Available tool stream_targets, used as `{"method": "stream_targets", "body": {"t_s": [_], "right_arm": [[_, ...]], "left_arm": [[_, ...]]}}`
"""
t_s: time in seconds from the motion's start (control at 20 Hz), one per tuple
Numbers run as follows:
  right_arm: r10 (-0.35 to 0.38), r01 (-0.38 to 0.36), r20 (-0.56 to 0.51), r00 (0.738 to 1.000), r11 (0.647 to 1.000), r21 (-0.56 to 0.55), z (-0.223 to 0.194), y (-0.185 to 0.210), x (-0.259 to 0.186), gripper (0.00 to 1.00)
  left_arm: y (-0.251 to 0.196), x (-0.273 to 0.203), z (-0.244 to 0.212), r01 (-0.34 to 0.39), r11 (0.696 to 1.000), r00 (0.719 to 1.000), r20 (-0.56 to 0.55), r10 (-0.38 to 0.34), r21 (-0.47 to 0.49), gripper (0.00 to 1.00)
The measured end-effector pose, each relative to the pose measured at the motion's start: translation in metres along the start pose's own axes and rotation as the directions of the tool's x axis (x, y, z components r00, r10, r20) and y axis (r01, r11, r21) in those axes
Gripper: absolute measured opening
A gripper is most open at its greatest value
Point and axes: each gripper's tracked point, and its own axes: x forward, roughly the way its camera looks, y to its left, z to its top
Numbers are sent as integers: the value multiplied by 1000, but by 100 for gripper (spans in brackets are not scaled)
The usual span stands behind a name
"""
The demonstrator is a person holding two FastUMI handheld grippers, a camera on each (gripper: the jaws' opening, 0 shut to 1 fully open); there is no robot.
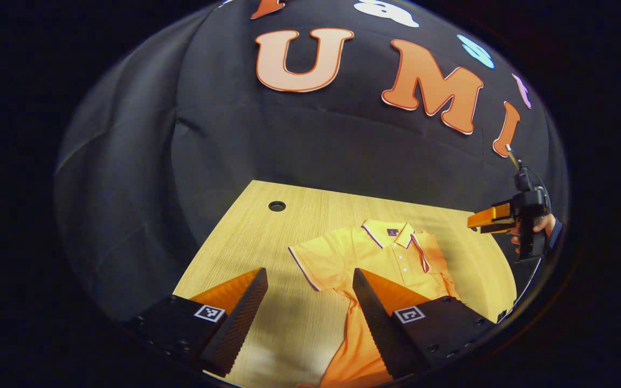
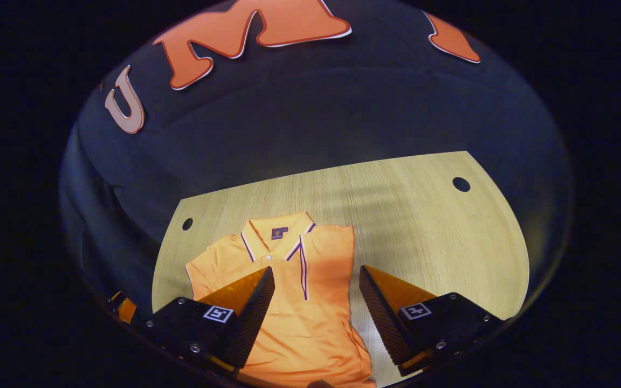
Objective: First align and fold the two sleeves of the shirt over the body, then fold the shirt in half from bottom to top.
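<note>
Left gripper [image 1: 310, 302]: nearest item in the left gripper view, fingers spread wide, nothing between them, held above the table over the shirt's lower body. Right gripper [image 2: 317, 299]: likewise parted and unladen, above the shirt's right edge; also seen farther off in the left gripper view, held in a hand [image 1: 537, 229]. Orange polo shirt [image 2: 289, 291]: lying face up on the wooden table [image 2: 423, 215], collar toward the booth wall; one sleeve [image 2: 326, 248] appears already turned in over the body, the other sleeve [image 1: 316, 258] spread flat on the wood. Risks, as judged: pinching the spread sleeve by one layer or too near the shoulder could drag the body askew; a low sweep could disturb the turned-in sleeve. Surroundings: cable holes [image 2: 461, 184] in the tabletop, well apart from the shirt; nothing on the table obstructs either gripper.
</note>
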Motion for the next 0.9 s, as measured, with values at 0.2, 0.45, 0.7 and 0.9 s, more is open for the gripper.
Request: {"method": "stream_targets", "body": {"t_s": [0.2,0.45,0.7,0.9], "right_arm": [[-15,15,81,997,1000,-1,-3,-5,-45,97],[-75,80,186,980,997,-17,-6,-14,-104,99],[-59,61,266,962,998,0,-4,2,-156,99],[-64,72,314,947,997,-12,-2,9,-188,99]], "left_arm": [[-2,50,-4,57,998,991,-120,-54,18,98],[-10,113,-29,80,995,957,-282,-61,57,97],[-11,152,-45,95,995,912,-402,-84,9,98],[-9,177,-65,61,998,857,-511,-59,-14,98]]}}
